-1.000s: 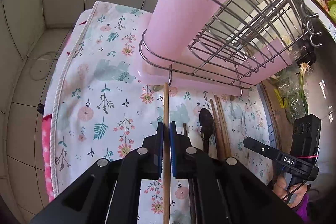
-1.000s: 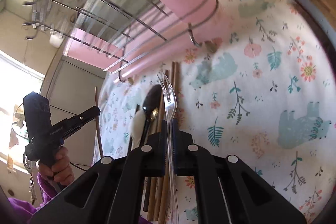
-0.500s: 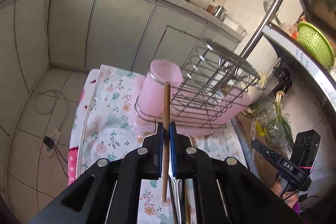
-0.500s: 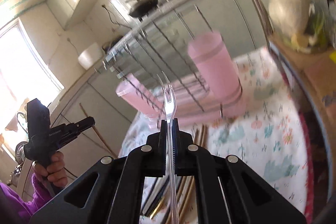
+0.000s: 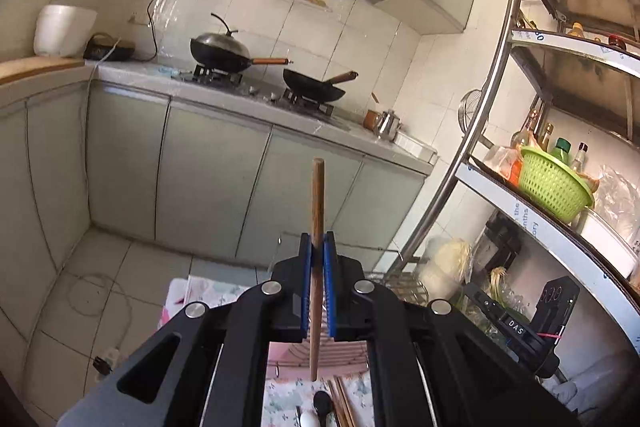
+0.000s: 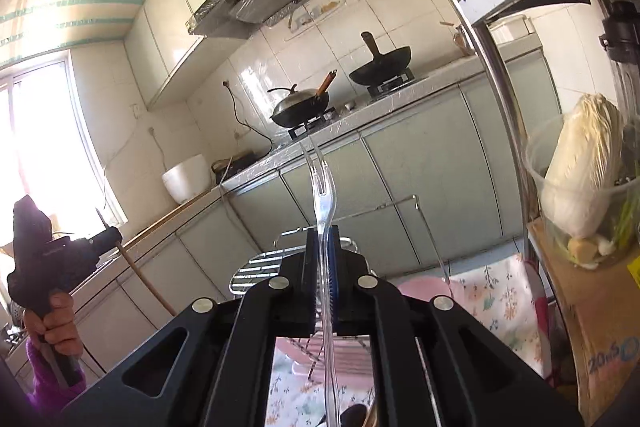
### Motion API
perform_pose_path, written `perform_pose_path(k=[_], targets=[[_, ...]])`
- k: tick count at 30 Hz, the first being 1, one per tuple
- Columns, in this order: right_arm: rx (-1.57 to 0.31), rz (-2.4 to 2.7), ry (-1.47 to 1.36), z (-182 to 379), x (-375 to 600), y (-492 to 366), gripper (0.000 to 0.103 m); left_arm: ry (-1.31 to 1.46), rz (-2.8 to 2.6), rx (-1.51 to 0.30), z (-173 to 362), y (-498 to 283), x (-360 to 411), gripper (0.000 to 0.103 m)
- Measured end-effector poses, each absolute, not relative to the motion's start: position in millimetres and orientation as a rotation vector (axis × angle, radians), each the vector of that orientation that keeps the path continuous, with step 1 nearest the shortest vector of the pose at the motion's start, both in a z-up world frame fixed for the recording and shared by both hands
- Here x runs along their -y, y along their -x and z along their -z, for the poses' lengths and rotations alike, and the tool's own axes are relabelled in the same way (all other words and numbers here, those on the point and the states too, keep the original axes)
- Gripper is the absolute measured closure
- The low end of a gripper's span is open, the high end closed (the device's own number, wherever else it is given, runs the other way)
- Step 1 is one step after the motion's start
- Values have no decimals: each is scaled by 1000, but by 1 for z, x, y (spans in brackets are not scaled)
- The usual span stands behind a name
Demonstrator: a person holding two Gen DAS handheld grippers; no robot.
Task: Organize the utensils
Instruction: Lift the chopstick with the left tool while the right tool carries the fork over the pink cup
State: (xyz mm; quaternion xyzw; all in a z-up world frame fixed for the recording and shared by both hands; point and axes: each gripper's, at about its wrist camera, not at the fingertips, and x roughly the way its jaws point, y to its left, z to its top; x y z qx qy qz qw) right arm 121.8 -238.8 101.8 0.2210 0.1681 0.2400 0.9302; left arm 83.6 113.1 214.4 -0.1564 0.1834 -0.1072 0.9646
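Holding a wooden chopstick (image 5: 317, 227) upright, the left tool (image 5: 317, 247) is clamped on its middle, so both ends stand free and the lower one can be steered down into a holder; its blue pads (image 5: 305, 267) press the stick from both sides. Below it, at the near edge of the flowered cloth (image 5: 288, 395) over the tabletop, more chopsticks (image 5: 340, 401) and a dark spoon (image 5: 322, 403) lie waiting, just in front of the wire rack (image 5: 394, 283). Further right, the right tool (image 6: 322, 239) is closed on a clear plastic fork (image 6: 320, 195), tines up, gripped along the handle, probably for the same handle-first drop. The pink cup (image 6: 424, 289) on the rack sits just beyond and below this tool, the likely target. Both tools are raised well above the tabletop, facing the stove, so each would need tilting down before release
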Motion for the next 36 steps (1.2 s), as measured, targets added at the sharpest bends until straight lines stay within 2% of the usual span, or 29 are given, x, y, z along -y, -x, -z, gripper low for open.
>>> perform_pose_path(k=[7,15,25,36], targets=[[-268,-473,-457,-115,246,-146,98,266,155,-318,-230,-121,-105,98],[-200,-413,-437,-110,250,-172,98,150,88,-354,-189,-156,-84,98],[-137,-374,-371,-96,246,-196,98,167,109,-450,-138,-185,-86,98],[-251,-346,-375,-54,244,-194,98,165,145,-524,-111,-200,-79,98]])
